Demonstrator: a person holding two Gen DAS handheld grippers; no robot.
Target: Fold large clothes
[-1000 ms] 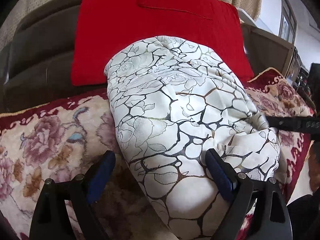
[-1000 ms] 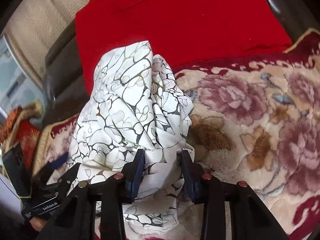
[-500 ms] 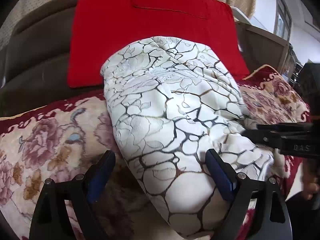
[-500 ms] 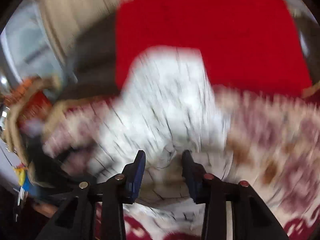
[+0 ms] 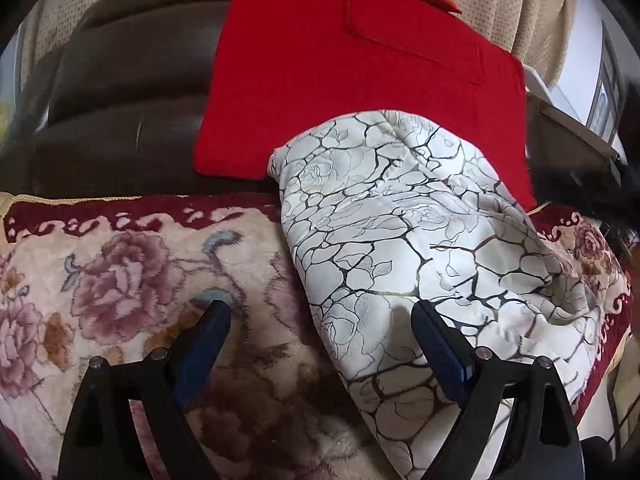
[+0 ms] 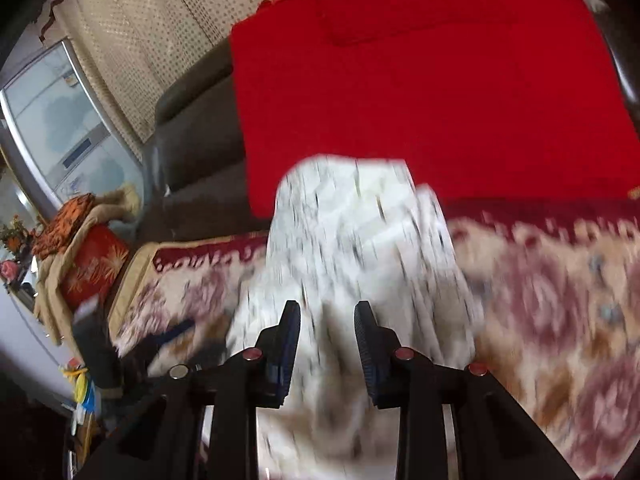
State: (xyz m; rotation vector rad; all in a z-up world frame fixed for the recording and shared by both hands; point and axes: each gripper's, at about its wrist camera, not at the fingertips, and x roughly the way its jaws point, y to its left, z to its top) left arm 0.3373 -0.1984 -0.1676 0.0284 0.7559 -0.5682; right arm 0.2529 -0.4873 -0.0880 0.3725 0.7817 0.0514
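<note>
1. The white cloth with thin black crackle lines and faint rose shapes (image 5: 400, 240) lay in a long bundle on the fluffy cream and dark red flower blanket (image 5: 120, 280) that covered the brown sofa (image 5: 120, 100). Its far end leaned on the flat red cushion (image 5: 360, 80) at the sofa back
2. The bundle's long side ran from the front edge of the seat up to the cushion. The narrow rounded end pointed at the cushion. The wider, crumpled end pointed back at the person and hung a little over the seat edge on the right
3. The left gripper (image 5: 320, 320) was spread wide. Its left finger was over the blanket and its right finger was over the cloth. It pinched nothing
4. The right gripper (image 6: 327, 320) had its fingers partly apart, with the near end of the cloth between them. That picture was very blurry, so I could not tell if the cloth was pinched or loose
5. What could go wrong: the cloth looked smooth and slippery, so I think it could slide out of a weak pinch if the right gripper moved fast
6. The loose near end could slip off the seat and drag the bundle down
7. The left gripper might grab the fluffy blanket along with the cloth, because one finger sat right over the blanket. Then the fold would come out lumpy
</note>
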